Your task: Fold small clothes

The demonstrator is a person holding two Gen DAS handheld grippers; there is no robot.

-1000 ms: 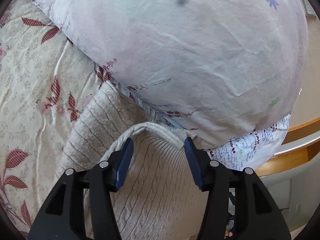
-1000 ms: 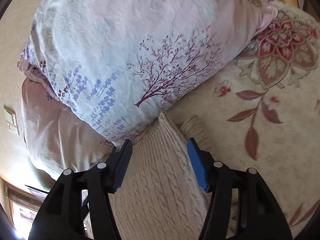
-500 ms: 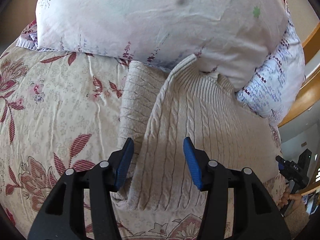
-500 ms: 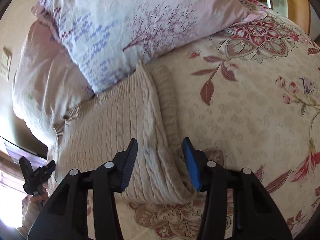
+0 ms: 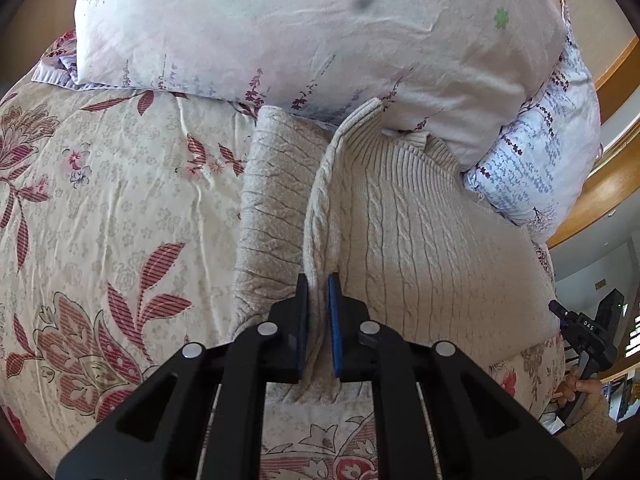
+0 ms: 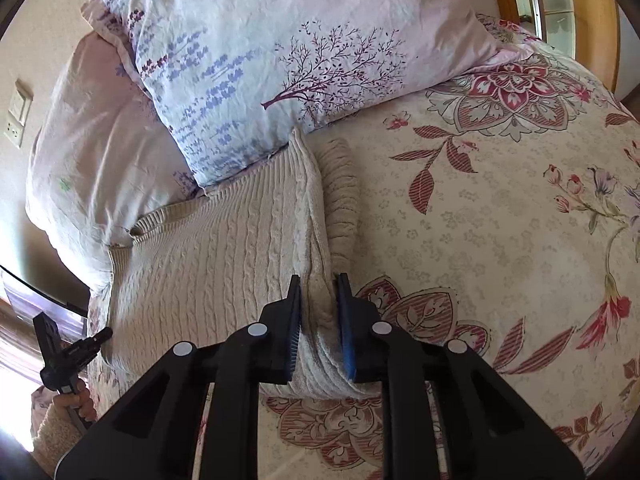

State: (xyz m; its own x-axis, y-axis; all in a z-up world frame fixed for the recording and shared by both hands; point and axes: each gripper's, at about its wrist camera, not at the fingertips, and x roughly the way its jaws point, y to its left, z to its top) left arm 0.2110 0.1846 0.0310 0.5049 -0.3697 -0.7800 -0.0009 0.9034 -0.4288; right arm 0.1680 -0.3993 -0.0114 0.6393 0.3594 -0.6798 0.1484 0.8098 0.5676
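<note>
A cream cable-knit sweater [image 5: 408,232] lies on the floral bedspread, its ribbed far end against the pillows. A sleeve [image 5: 272,208] lies folded along its left side. My left gripper [image 5: 318,284] is shut on the sweater's near left folded edge. In the right wrist view the sweater [image 6: 208,256] fills the left centre, and my right gripper [image 6: 320,284] is shut on its near right edge beside the folded sleeve [image 6: 340,192].
Two pale flowered pillows [image 5: 320,28] [image 6: 304,48] lie on the sweater's far end. The floral bedspread [image 5: 100,200] [image 6: 500,220] stretches to the sides. A wooden bed frame [image 5: 600,184] runs at the right. The other gripper shows at the edge of each view [image 5: 588,332] [image 6: 64,356].
Both grippers pulled back from the pillows to the sweater's near edge, then closed from wide open onto its left and right folded edges.
</note>
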